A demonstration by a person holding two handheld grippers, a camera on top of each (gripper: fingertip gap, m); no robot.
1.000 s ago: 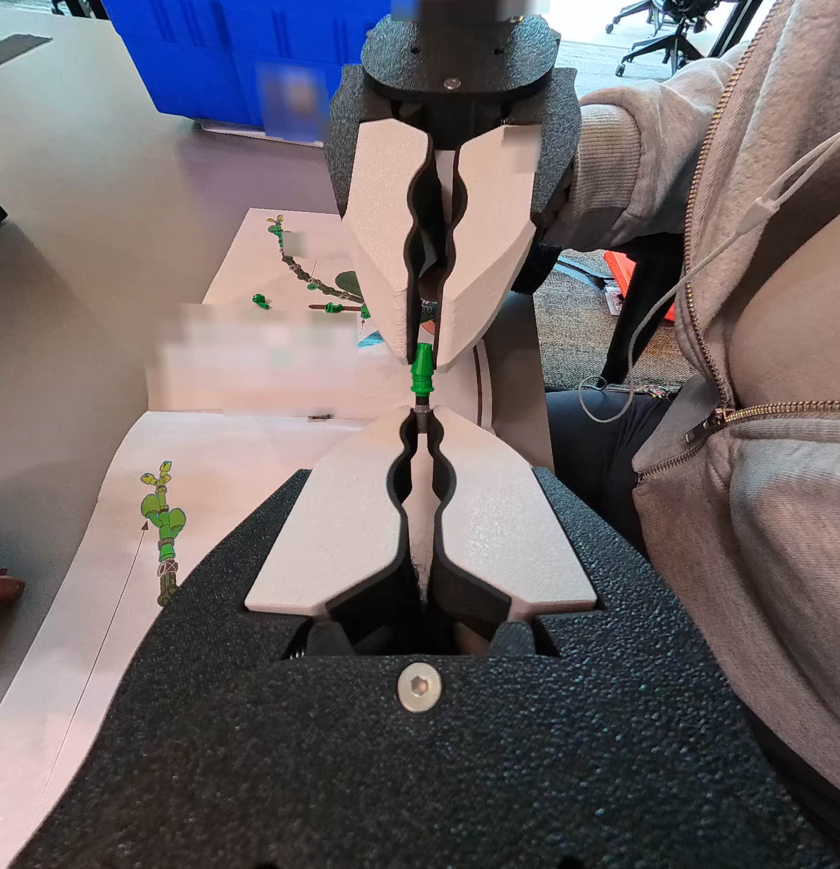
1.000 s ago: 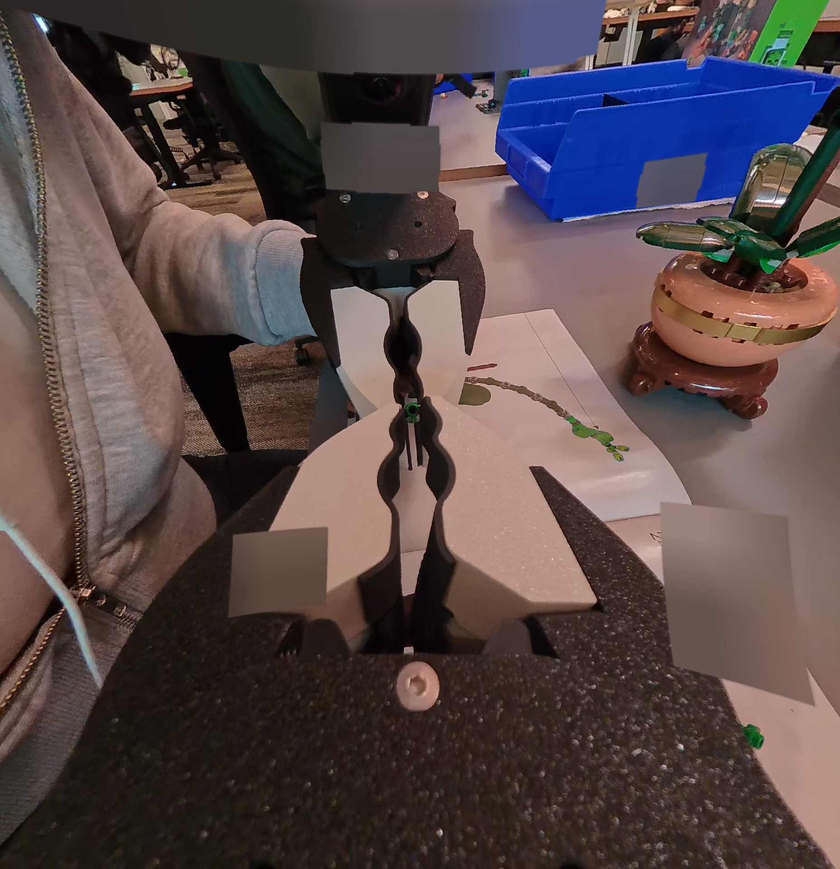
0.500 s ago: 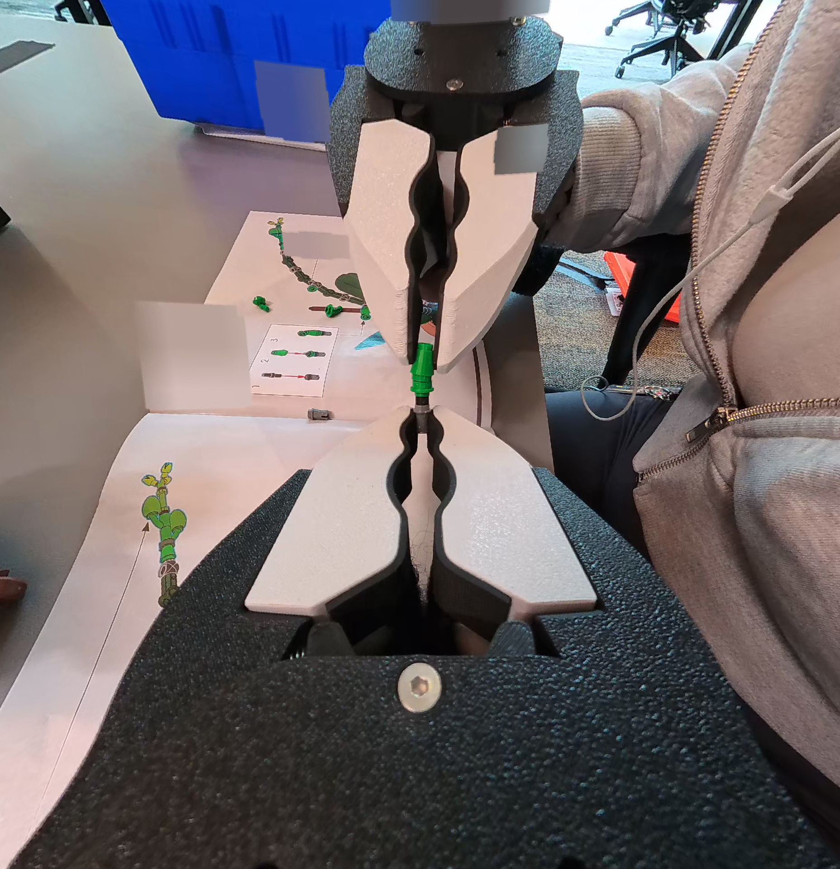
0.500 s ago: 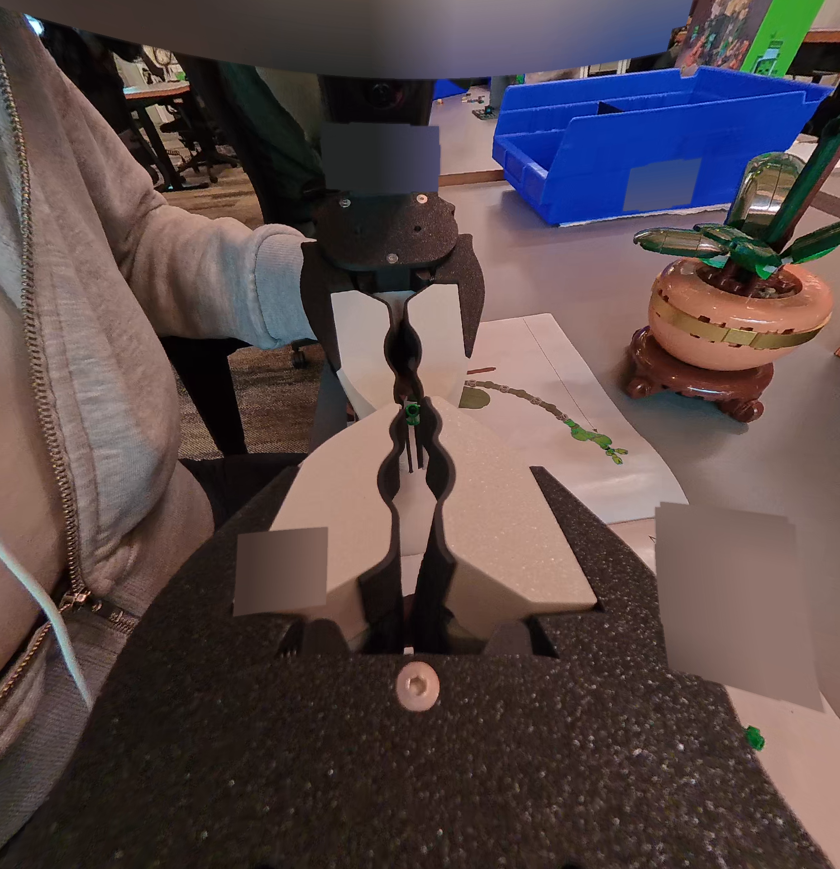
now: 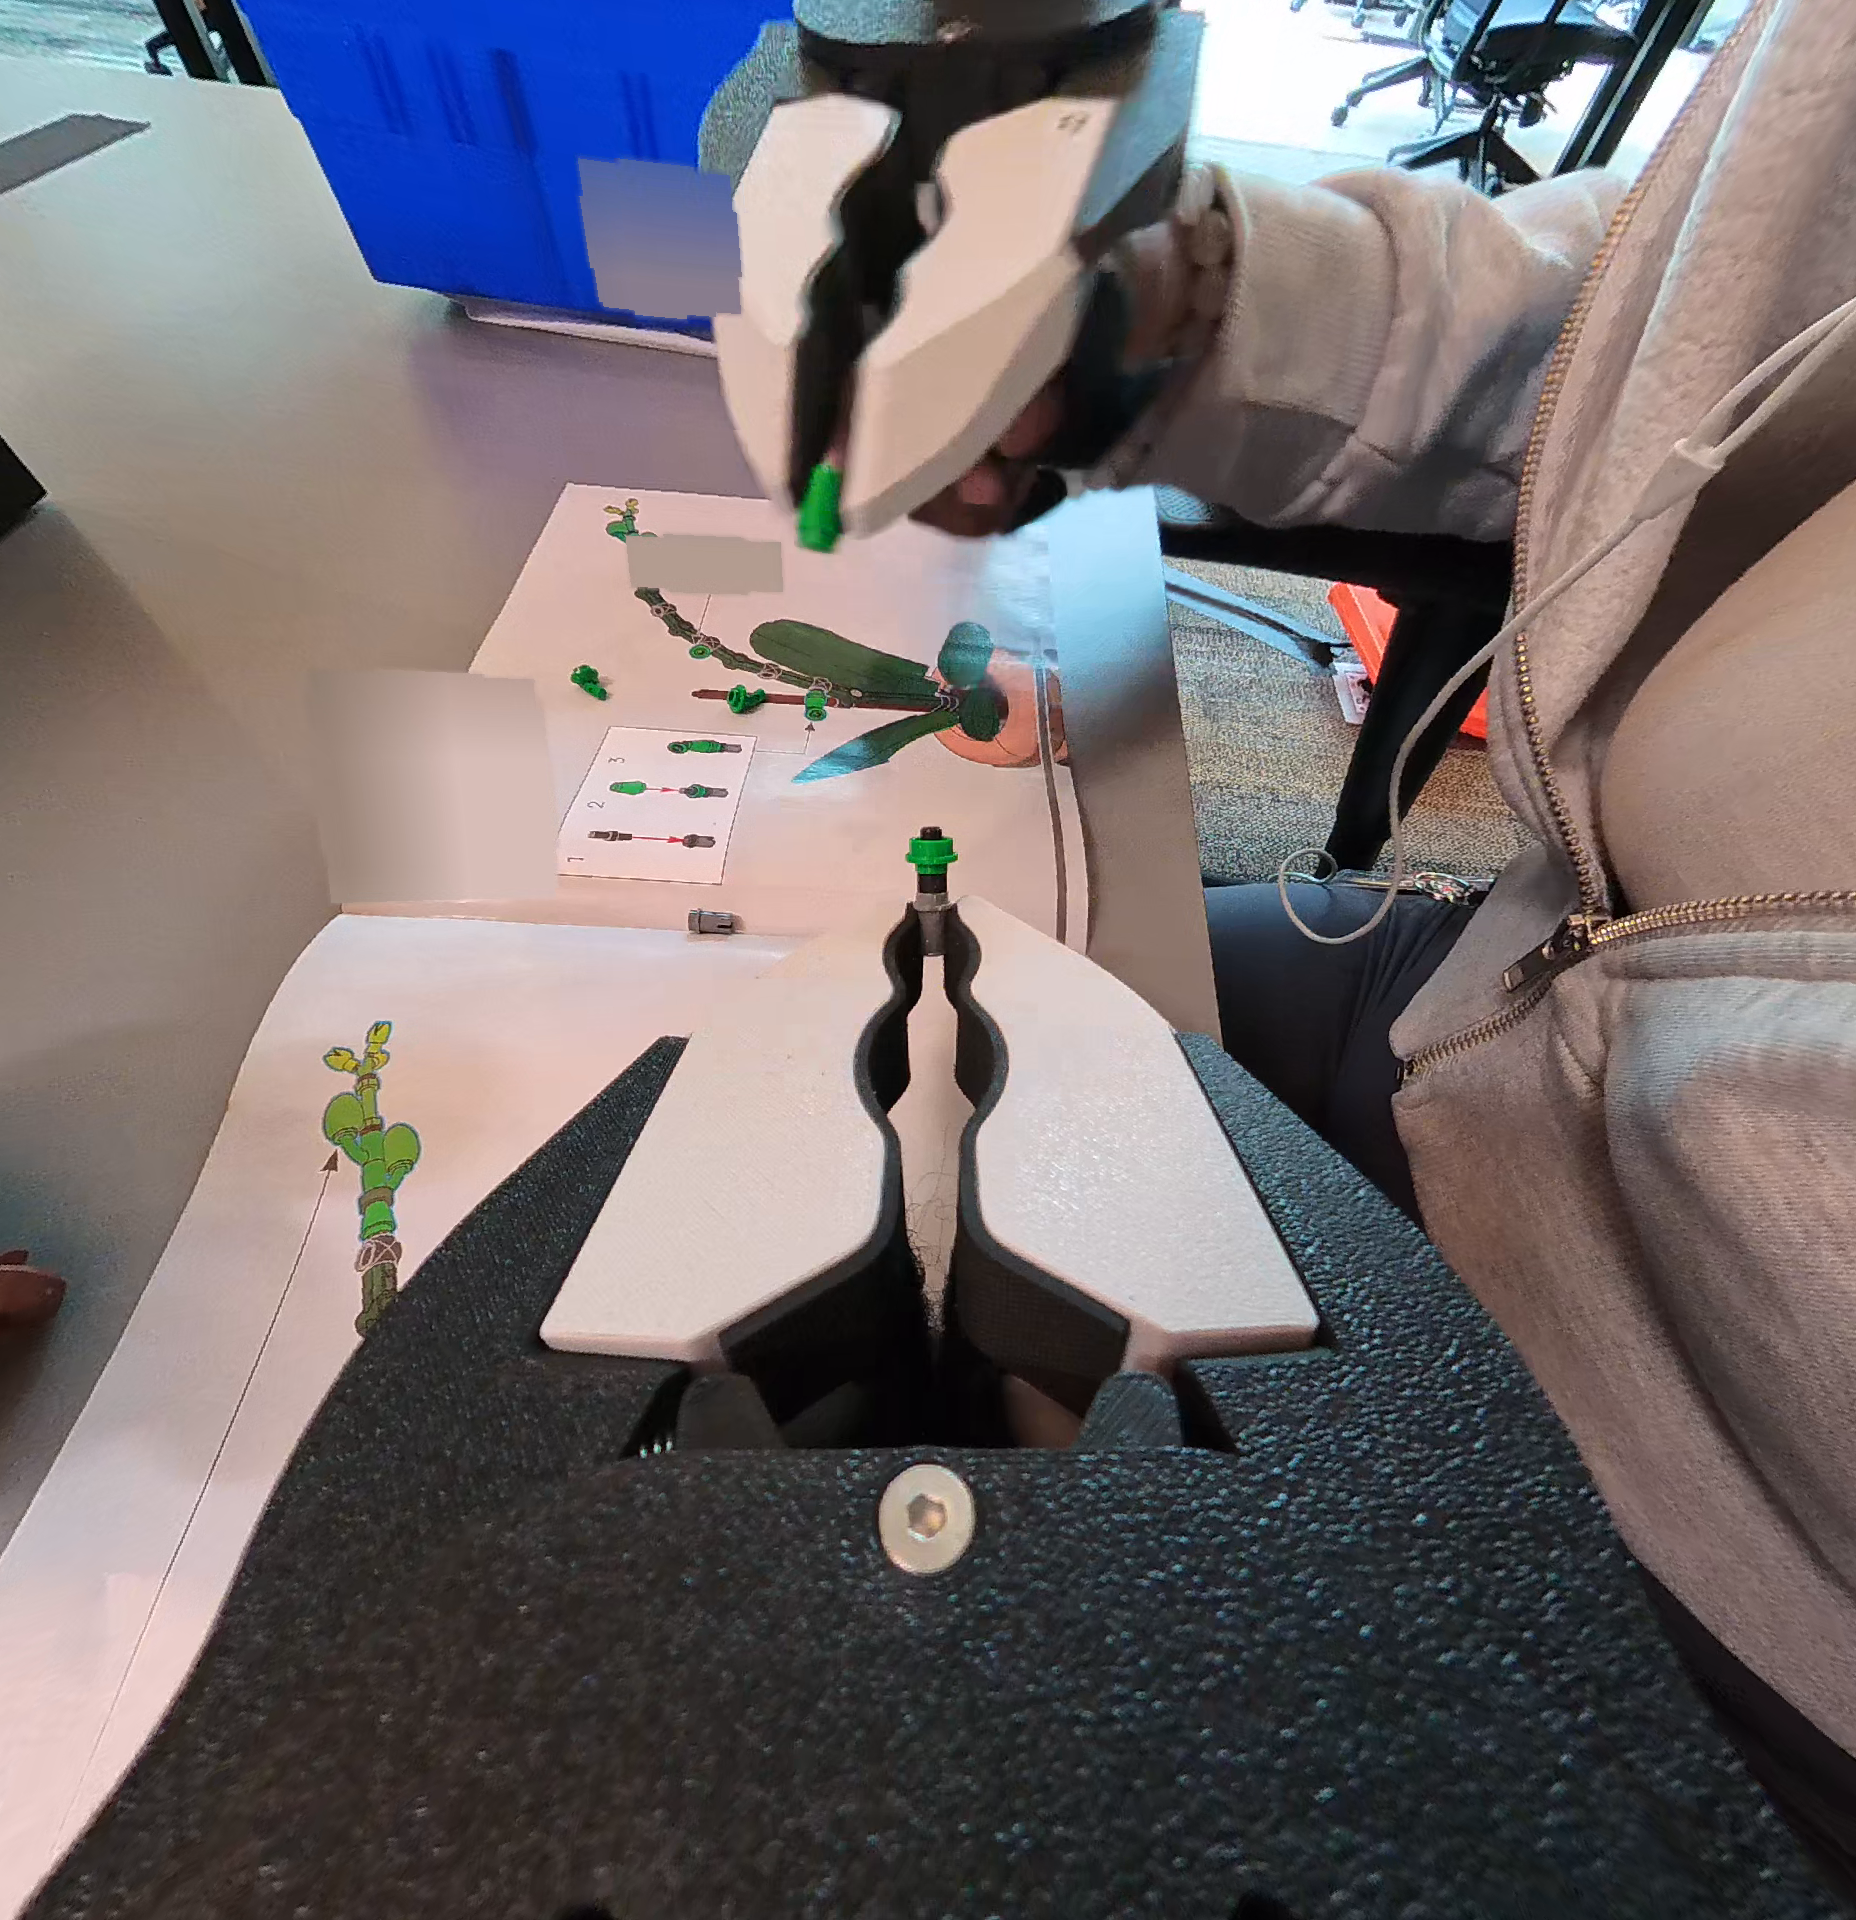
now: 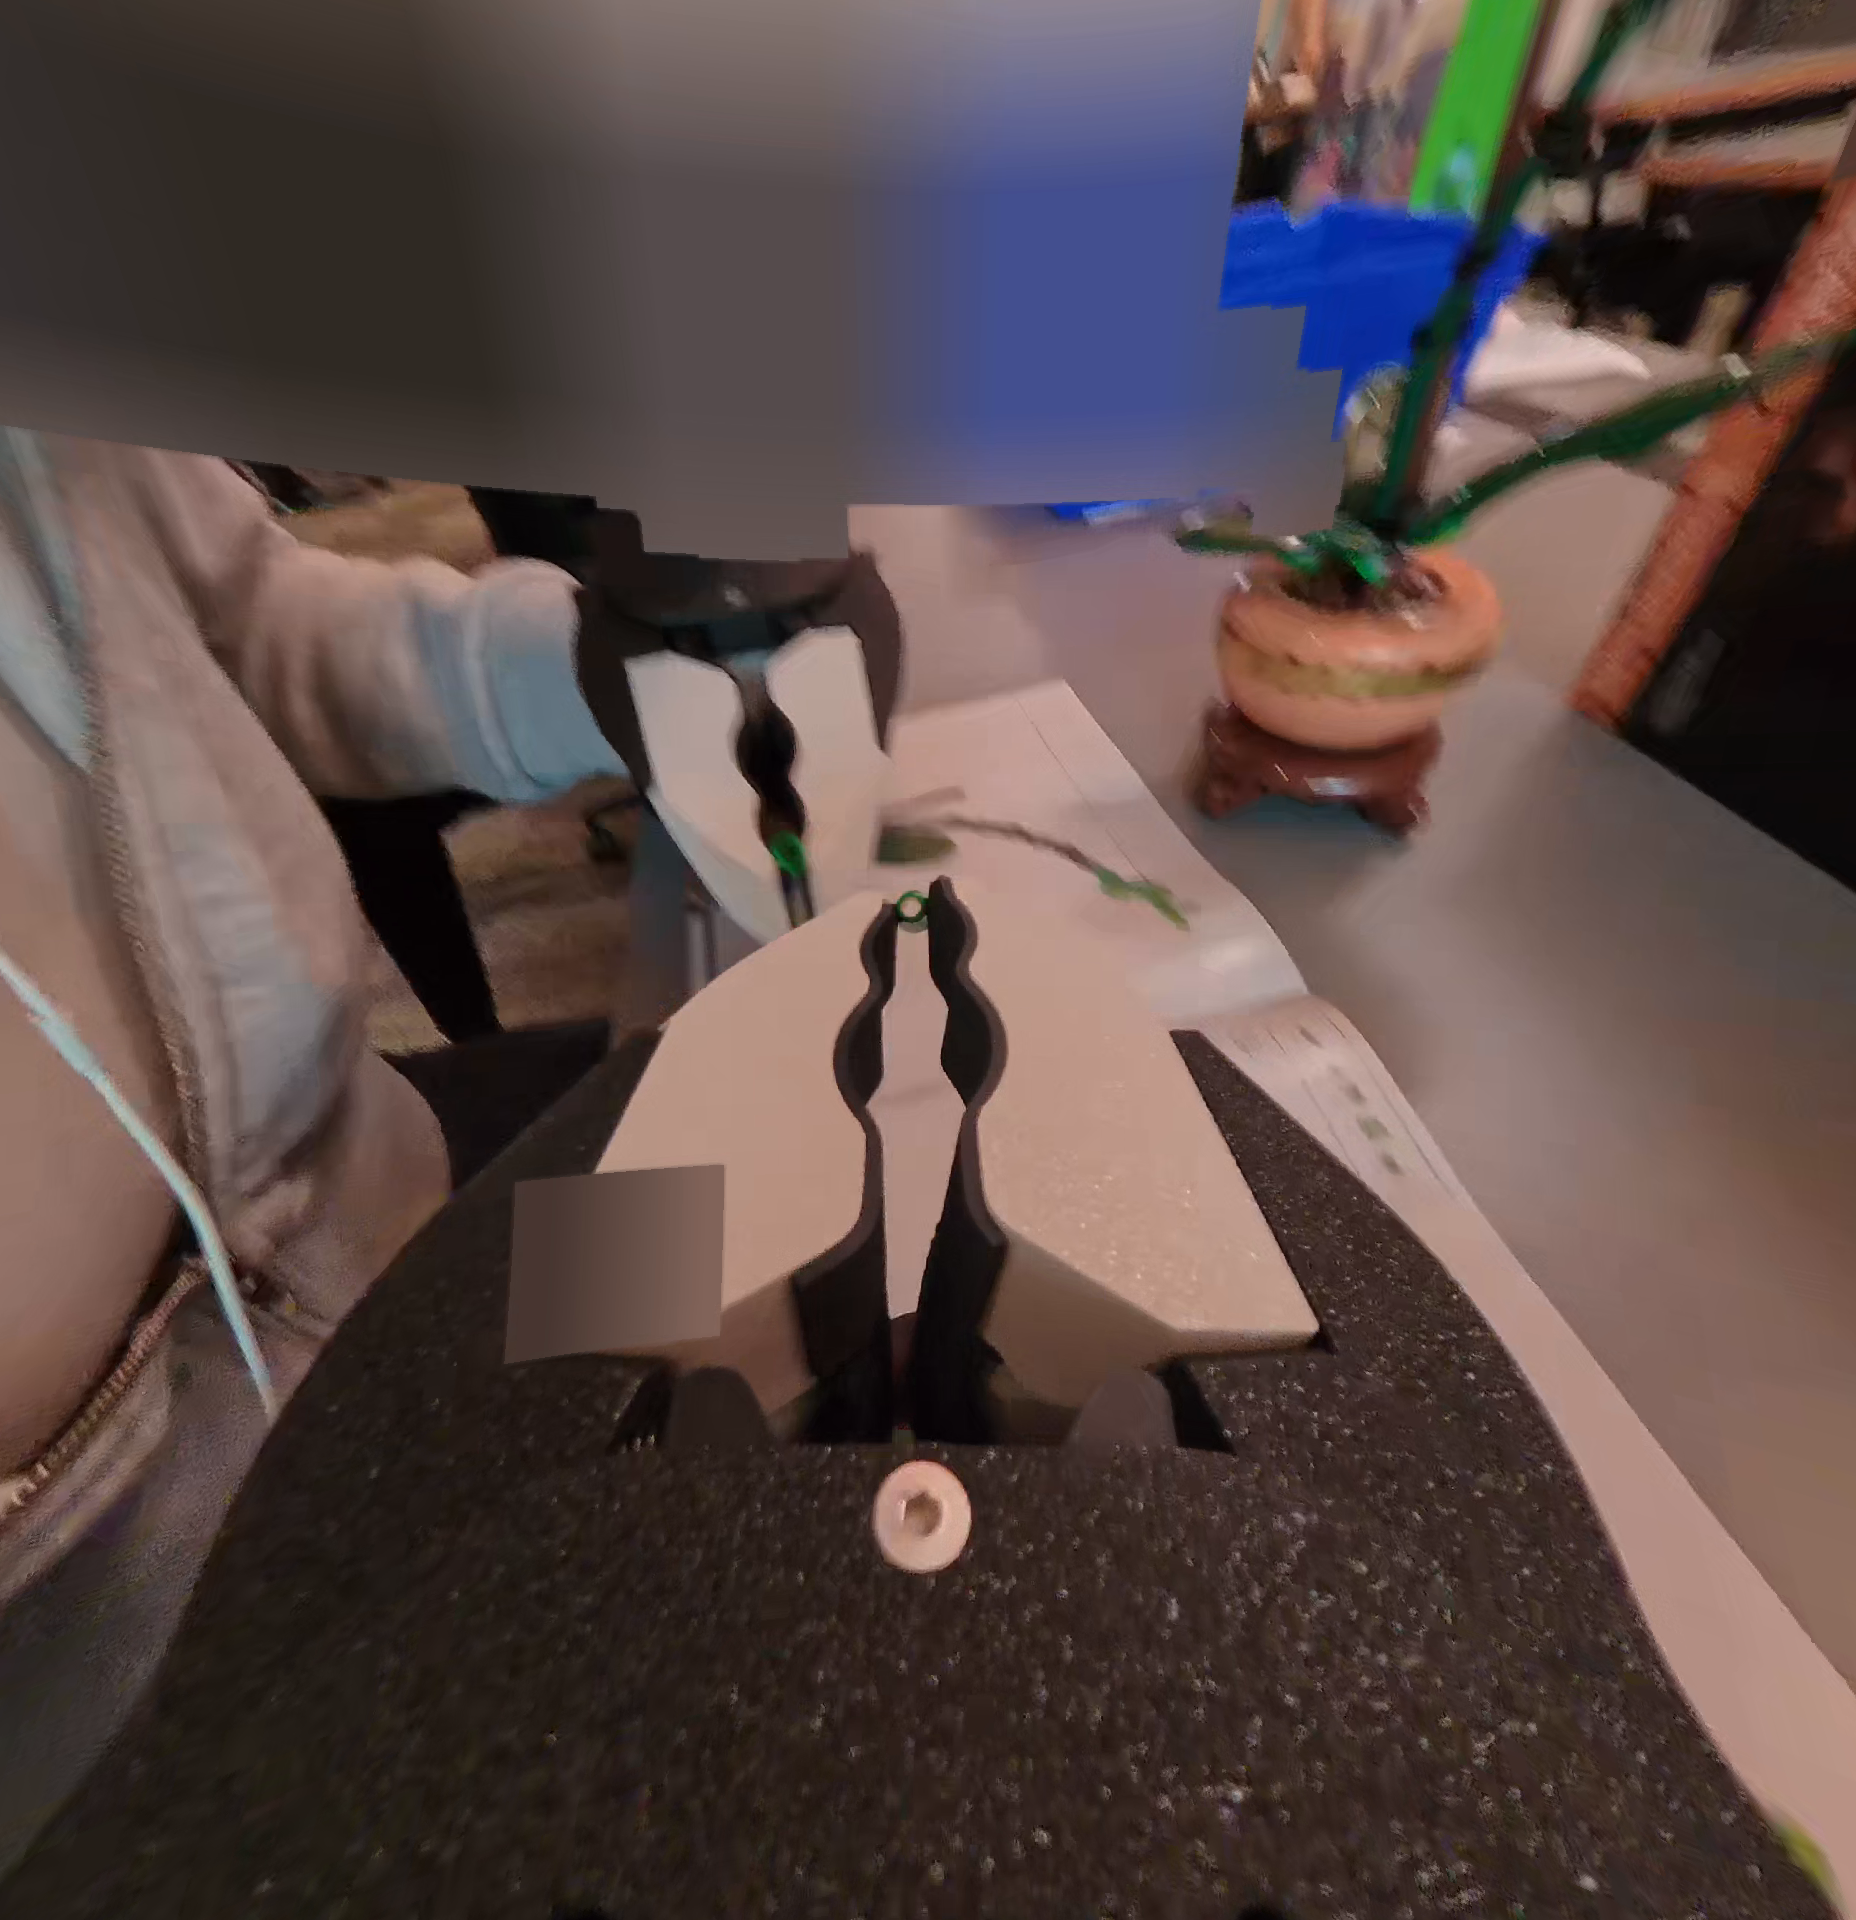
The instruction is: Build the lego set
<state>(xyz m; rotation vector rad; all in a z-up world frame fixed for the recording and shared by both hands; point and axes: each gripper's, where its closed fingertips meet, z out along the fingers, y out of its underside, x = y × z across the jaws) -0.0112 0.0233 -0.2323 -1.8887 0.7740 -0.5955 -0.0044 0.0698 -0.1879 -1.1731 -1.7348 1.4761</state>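
booklet: open white paper instruction booklet [image 5: 695, 966] is lying flat on the grey worktop [image 5: 228, 416], pages facing up, likely so the diagrams are readable while parts are being handled.
loose bits: small green plastic piece [image 5: 588, 681] and short grey plastic connector [image 5: 712, 921] are sitting on the pages, near both jaws.
left gripper: left gripper [image 5: 932, 925] is clenching the grey base of a thin dark pin with a green collar [image 5: 930, 854]; the pin is sticking out past the tips, leaving its free end exposed.
left pose: level over the booklet, pointing away from the person's grey zip hoodie [image 5: 1682, 1039].
right gripper: right gripper [image 6: 911, 914] is gripping a small green plastic sleeve [image 5: 819, 506], open end outward.
right pose: tilted down, tips well apart from the pin.
plant: brick-built plant in a tan round pot [image 6: 1355, 655] is standing on the worktop, far right.
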